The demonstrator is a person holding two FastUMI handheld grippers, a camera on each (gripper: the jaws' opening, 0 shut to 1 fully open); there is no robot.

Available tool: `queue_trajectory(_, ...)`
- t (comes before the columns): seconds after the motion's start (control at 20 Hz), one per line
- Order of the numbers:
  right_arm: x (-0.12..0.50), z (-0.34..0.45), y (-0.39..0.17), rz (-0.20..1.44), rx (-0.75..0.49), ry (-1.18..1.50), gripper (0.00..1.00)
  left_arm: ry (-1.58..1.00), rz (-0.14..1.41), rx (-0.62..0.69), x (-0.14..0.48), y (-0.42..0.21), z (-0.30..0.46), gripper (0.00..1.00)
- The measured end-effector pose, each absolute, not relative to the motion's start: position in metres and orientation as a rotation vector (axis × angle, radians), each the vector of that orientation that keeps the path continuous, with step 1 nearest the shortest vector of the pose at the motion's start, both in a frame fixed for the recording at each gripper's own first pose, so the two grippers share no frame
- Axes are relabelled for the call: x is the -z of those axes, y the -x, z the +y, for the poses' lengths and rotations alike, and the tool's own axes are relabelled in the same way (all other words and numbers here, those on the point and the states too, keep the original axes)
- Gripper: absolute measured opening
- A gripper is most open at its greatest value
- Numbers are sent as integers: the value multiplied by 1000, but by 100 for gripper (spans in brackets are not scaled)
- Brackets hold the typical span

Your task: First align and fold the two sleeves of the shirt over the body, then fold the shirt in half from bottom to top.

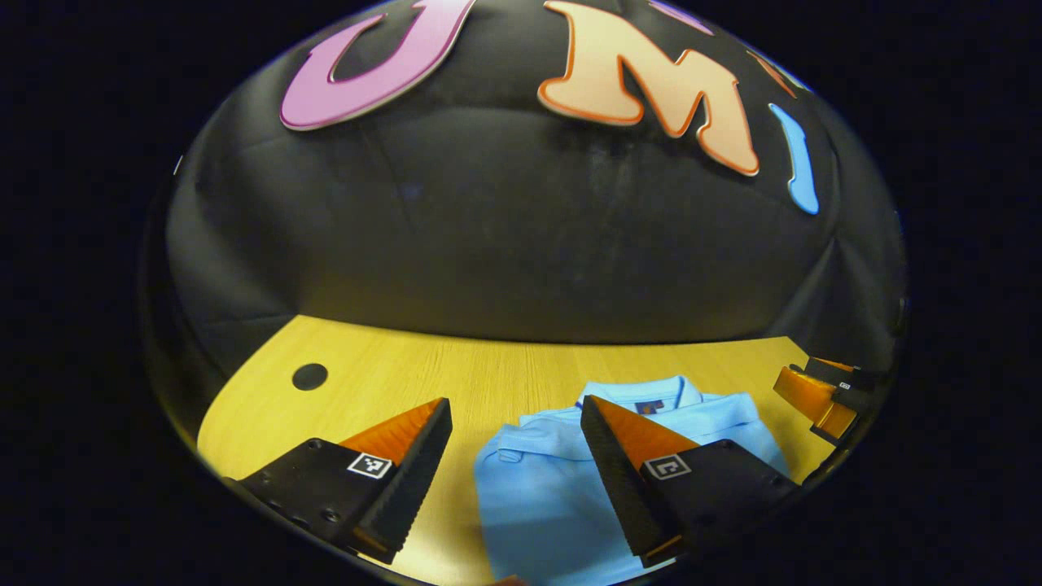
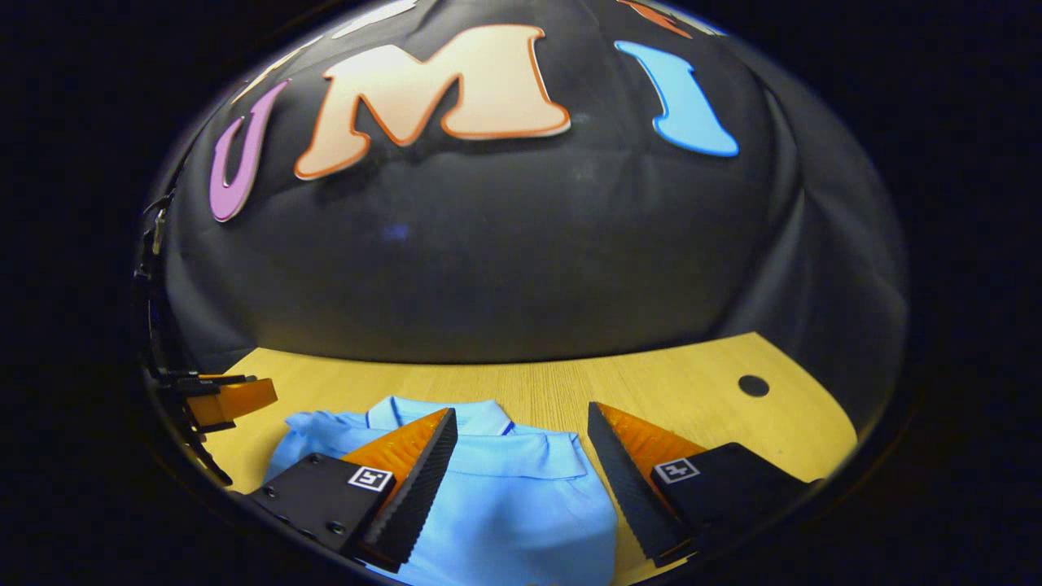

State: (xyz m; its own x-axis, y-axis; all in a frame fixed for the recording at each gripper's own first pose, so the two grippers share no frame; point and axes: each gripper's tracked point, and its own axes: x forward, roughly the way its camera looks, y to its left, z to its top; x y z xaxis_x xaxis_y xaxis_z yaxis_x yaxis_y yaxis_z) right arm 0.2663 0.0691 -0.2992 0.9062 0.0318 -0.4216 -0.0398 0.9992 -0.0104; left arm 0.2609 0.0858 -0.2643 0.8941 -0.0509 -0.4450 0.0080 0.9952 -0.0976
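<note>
A light blue polo shirt (image 1: 553, 488) lies flat on the wooden table (image 1: 456, 366), collar toward the booth wall. In the left gripper view its sleeve looks folded in over the body. My left gripper (image 1: 516, 407) hangs open above the shirt's left edge, nothing between its fingers. The right gripper (image 1: 826, 391) shows far right in that view. In the right gripper view the shirt (image 2: 505, 496) lies below my right gripper (image 2: 521, 419), which is open over the shirt's right side and holds nothing. The left gripper (image 2: 224, 399) shows at that view's left edge.
A round dark hole (image 1: 309, 376) sits in the table at the far left, and another hole (image 2: 753, 385) at the far right. The black cloth wall rises just behind the table's far edge.
</note>
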Motion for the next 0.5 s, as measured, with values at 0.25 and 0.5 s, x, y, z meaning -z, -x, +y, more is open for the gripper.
queue_trajectory(0.25,211,68,-201,308,-67,26,100,103,311,32,169,-194,69,95)
queue_trajectory(0.5,142,63,-138,212,-77,7,100,96,213,39,107,-129,56,95)
